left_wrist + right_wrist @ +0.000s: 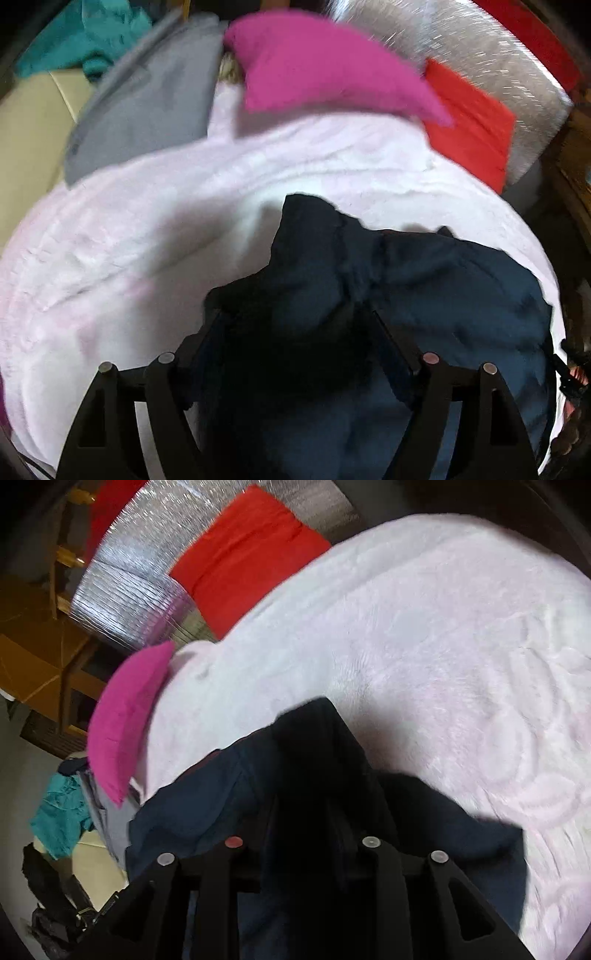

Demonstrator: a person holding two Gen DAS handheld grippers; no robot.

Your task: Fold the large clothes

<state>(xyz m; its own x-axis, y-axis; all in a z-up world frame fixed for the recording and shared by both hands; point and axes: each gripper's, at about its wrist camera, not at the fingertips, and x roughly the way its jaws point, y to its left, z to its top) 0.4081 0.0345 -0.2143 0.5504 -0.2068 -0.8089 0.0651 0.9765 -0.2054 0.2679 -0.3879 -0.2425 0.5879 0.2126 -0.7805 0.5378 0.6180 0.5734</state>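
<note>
A dark navy garment [424, 288] lies bunched on a pale pink fleece blanket [147, 229]. My left gripper [295, 325] is shut on a fold of the navy garment, and the cloth drapes over and between its fingers. In the right wrist view my right gripper [306, 812] is shut on another part of the navy garment [207, 797], which hangs over the fingers and hides the tips. The blanket [424, 646] spreads beyond it.
A folded magenta garment [317, 62], a red one [469, 125] and a grey one [147, 103] lie at the blanket's far edge. A teal cloth [88, 37] lies beyond them. A silver foil-covered surface [125, 576] and wooden furniture [40, 653] stand beside the blanket.
</note>
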